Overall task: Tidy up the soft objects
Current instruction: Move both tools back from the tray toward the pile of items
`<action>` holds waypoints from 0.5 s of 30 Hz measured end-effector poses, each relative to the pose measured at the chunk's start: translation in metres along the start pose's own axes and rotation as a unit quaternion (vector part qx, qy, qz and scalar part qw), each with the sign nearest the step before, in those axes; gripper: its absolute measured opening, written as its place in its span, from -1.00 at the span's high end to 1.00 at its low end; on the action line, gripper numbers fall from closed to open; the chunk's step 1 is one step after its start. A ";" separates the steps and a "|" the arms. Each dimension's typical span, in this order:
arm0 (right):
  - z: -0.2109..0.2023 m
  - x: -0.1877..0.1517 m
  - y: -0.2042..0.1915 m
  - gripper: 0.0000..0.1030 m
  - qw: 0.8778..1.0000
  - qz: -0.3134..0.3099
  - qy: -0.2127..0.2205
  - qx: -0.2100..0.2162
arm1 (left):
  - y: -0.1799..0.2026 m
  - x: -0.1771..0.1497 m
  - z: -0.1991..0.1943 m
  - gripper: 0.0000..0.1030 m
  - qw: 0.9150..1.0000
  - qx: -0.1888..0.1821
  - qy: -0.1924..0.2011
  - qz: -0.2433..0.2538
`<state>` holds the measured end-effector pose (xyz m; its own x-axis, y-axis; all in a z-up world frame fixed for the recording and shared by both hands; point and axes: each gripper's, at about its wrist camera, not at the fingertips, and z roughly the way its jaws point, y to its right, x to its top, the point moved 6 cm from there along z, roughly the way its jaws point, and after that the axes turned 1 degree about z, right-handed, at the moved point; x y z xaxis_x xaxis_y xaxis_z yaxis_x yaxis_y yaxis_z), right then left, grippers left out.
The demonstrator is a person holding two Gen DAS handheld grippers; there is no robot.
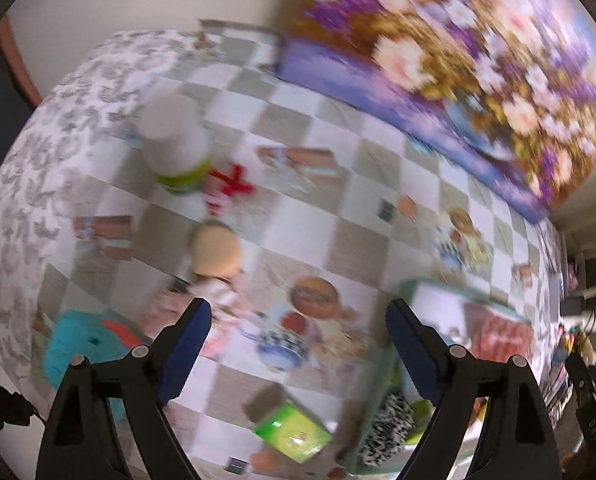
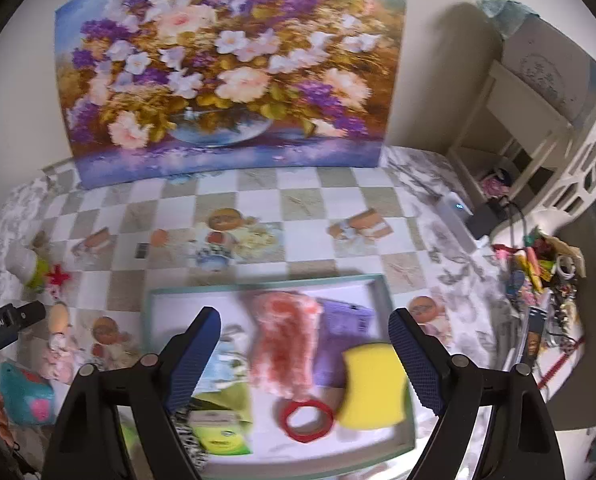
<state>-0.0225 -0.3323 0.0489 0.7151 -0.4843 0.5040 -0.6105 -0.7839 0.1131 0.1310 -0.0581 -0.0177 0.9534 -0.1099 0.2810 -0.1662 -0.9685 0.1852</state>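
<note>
- Between the right tool's (image 2: 303,346) wide-spread, empty blue pads lies a shallow teal-rimmed tray (image 2: 381,280) on the desk (image 2: 258,188); it already holds a fluffy pink cloth (image 2: 286,344), a yellow sponge (image 2: 371,386), a purple pack (image 2: 345,320) and a red ring (image 2: 307,420).
- Above the checked cloth, the left tool (image 1: 298,320) hangs just as wide, holding nothing, with a small doll (image 1: 214,252) just beyond its left pad.
- Outside the tray, near the doll, wait a turquoise plush toy (image 1: 78,344), a red star-shaped toy (image 1: 234,184) and a white bottle (image 1: 174,132).
- My judgement: the plush is light and squashy, so pinch its thick body; the doll's head looks firmer, so take the soft torso.
</note>
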 end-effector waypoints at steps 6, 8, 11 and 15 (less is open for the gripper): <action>-0.003 0.001 -0.041 -0.71 0.999 -0.015 0.003 0.035 | -0.043 0.016 -0.009 -0.73 0.999 0.021 0.016 -0.019; -0.003 -0.001 -0.061 -0.71 0.998 -0.032 0.001 0.047 | -0.055 0.019 -0.009 -0.73 0.999 0.038 0.018 -0.021; -0.004 -0.005 -0.090 -0.71 0.996 -0.058 -0.001 0.066 | -0.070 0.020 -0.006 -0.73 0.998 0.061 0.015 -0.021; -0.001 -0.015 -0.119 -0.71 0.992 -0.083 -0.011 0.094 | -0.081 0.017 0.002 -0.73 0.998 0.054 -0.001 -0.025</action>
<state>0.0390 -0.2317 0.0294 0.8091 -0.3500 0.4721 -0.4118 -0.9108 0.0305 0.1614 0.0183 -0.0298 0.9601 -0.0615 0.2728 -0.0908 -0.9912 0.0960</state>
